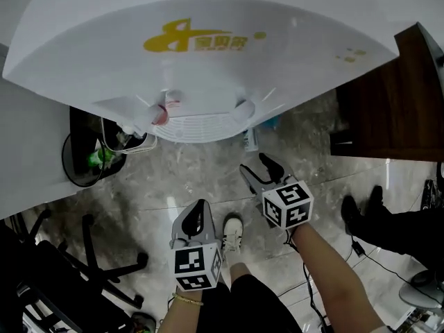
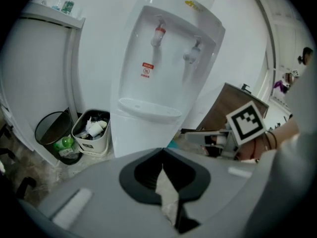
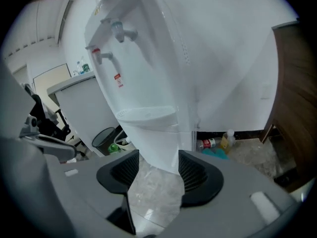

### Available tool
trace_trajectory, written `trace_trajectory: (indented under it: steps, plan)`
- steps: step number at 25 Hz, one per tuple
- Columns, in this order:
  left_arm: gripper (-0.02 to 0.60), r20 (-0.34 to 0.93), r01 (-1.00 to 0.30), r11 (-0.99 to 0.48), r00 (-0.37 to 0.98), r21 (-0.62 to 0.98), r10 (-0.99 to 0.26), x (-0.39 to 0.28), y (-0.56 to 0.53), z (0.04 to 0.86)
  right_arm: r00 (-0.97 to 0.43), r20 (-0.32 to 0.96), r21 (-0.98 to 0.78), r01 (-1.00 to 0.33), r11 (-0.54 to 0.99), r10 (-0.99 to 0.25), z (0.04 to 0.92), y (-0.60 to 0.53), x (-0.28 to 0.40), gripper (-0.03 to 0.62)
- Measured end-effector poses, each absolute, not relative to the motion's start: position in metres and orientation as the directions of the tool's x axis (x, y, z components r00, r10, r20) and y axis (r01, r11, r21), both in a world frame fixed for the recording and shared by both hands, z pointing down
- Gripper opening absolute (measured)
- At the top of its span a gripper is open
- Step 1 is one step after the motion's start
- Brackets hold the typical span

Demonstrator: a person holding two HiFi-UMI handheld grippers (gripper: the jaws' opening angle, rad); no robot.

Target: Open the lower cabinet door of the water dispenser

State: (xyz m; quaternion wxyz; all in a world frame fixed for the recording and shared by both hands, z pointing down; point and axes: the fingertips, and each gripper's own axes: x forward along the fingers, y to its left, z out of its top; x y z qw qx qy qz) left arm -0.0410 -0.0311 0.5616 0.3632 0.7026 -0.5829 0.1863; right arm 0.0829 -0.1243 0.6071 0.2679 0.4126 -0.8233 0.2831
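1. The water dispenser (image 1: 208, 61) stands ahead of both tongs, and its lower cabinet door (image 2: 141, 138) is shut below the drip tray.
2. The left gripper (image 2: 162, 152) is pressed together and empty; the right gripper (image 3: 158, 165) is spread and empty.
3. A black bin (image 2: 52, 133) and a white bin (image 2: 91, 133) (both holding rubbish) flank one side, with bottles (image 3: 210, 144) and a wooden cabinet (image 3: 297, 98) on the other.
4. The yellow logo (image 1: 198, 41) and red label (image 2: 146, 69) are unreadable.

White water dispenser (image 2: 166, 58) (lower door (image 2: 143, 135) closed)

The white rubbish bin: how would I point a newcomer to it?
Find the tall white water dispenser. In the left gripper view, two bins stand on the floor at its left. The white rubbish bin is the one nearer the dispenser, squarish and stuffed with crumpled paper; the round black bin beside it holds a green bottle.
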Motion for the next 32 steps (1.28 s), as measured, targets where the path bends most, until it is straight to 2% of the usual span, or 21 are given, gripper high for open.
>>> trace_trajectory:
  steps: [7,12,17,22,24,26,32]
  plan:
    - [0.008,0.690,-0.943,-0.059,0.280,0.326,-0.667,-0.036,-0.041,0.590,-0.452,0.705,-0.034,-0.791,0.610,-0.546,0.655,-0.198,0.089,0.264]
    - [0.007,0.701,-0.945,-0.055,0.278,0.323,-0.657,-0.038,-0.040,0.597,-0.454,0.725,0.005,-0.748,0.663,-0.518,0.664,-0.221,0.089,0.253]
    - [0.008,0.704,-0.945,-0.037,0.267,0.324,-0.658,-0.042,-0.045,0.599,-0.449,0.734,-0.009,-0.757,0.653,-0.510,0.664,-0.217,0.085,0.203]
    - [0.007,0.698,-0.943,-0.031,0.266,0.331,-0.665,-0.042,-0.048,0.597,-0.442,0.733,-0.015,-0.771,0.637,-0.518,0.664,-0.202,0.086,0.187]
    - [0.006,0.696,-0.943,-0.034,0.268,0.331,-0.666,-0.041,-0.048,0.596,-0.447,0.726,-0.036,-0.783,0.621,-0.523,0.664,-0.184,0.087,0.178]
    - [0.007,0.694,-0.943,-0.038,0.270,0.330,-0.668,-0.039,-0.047,0.594,-0.455,0.721,-0.064,-0.796,0.602,-0.524,0.664,-0.158,0.086,0.137]
    - [0.007,0.673,-0.945,-0.044,0.264,0.325,-0.691,-0.047,-0.034,0.588,-0.516,0.710,-0.210,-0.804,0.556,-0.479,0.660,-0.061,0.057,0.117]
